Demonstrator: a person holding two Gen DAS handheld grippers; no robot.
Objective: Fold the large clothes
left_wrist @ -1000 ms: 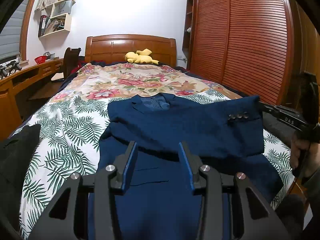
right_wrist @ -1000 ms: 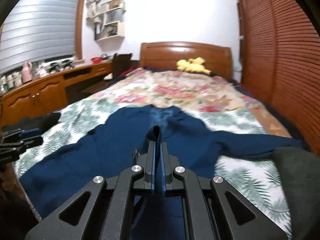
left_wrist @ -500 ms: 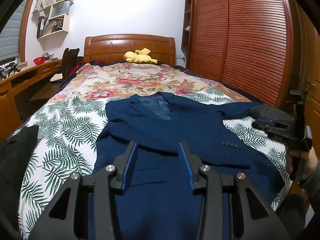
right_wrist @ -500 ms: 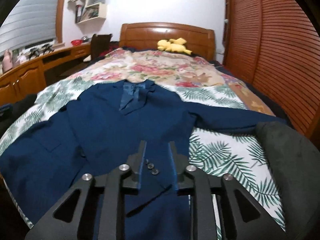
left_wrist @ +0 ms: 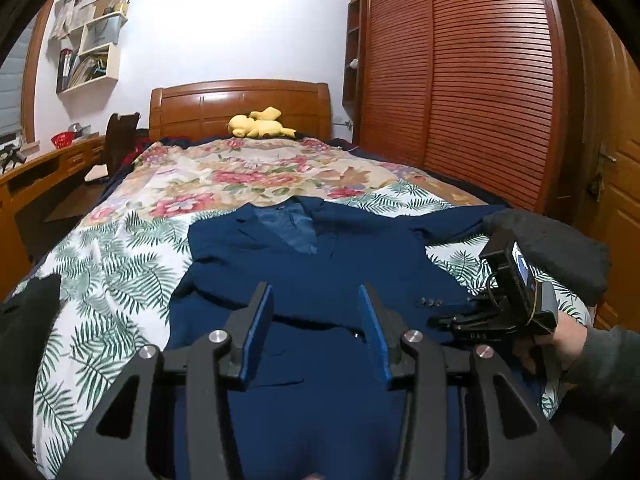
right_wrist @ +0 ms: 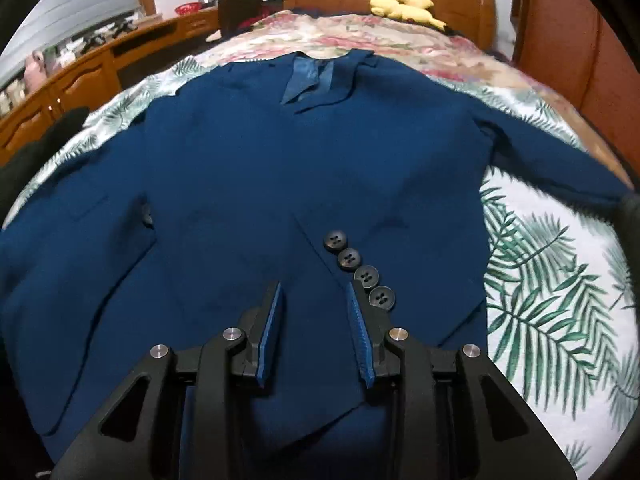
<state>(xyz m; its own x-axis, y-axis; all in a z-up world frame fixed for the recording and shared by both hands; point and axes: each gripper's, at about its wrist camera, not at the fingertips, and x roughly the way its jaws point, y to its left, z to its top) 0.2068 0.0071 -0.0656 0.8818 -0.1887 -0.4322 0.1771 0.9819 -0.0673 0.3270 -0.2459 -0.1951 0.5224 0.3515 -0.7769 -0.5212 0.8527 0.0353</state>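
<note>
A: Where is the jacket (right_wrist: 248, 184) lying?
B: Front up on the bed (left_wrist: 100, 264), collar at the far end, one sleeve (right_wrist: 360, 280) folded across its chest.
A: And the tongs?
B: The right gripper (right_wrist: 316, 332) is hovering over the cuff buttons (right_wrist: 362, 274), jaws opening, gripping nothing. The left gripper (left_wrist: 316, 328) is opening too, hanging empty above the near hem.

Right gripper (right_wrist: 316, 312) jaws opening, empty, above blue jacket (right_wrist: 248, 184).
</note>
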